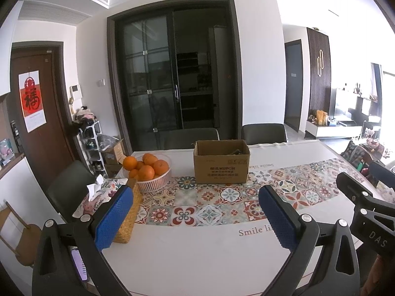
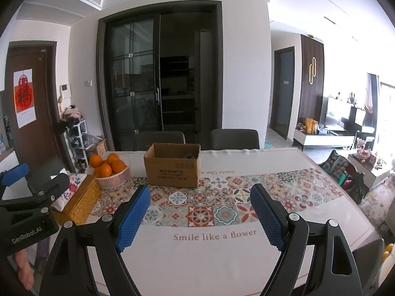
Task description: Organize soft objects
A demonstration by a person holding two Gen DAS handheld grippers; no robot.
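A brown cardboard box (image 1: 221,162) (image 2: 172,165) stands open-topped on the patterned runner near the table's far side, with something dark inside that I cannot make out. My left gripper (image 1: 197,219) hovers open above the near part of the table, nothing between its blue pads. My right gripper (image 2: 201,218) hangs open too, just to the right of the left one, with its pads empty. In the left wrist view the right gripper's black body (image 1: 365,212) shows at the right edge. No loose soft object lies on the table in view.
A white basket of oranges (image 1: 148,170) (image 2: 111,170) stands left of the box. A woven tissue box with a floral cover (image 1: 106,197) (image 2: 76,197) sits at the table's left edge. Dark chairs (image 1: 264,133) stand behind the table (image 2: 197,259). A phone (image 1: 80,264) lies near left.
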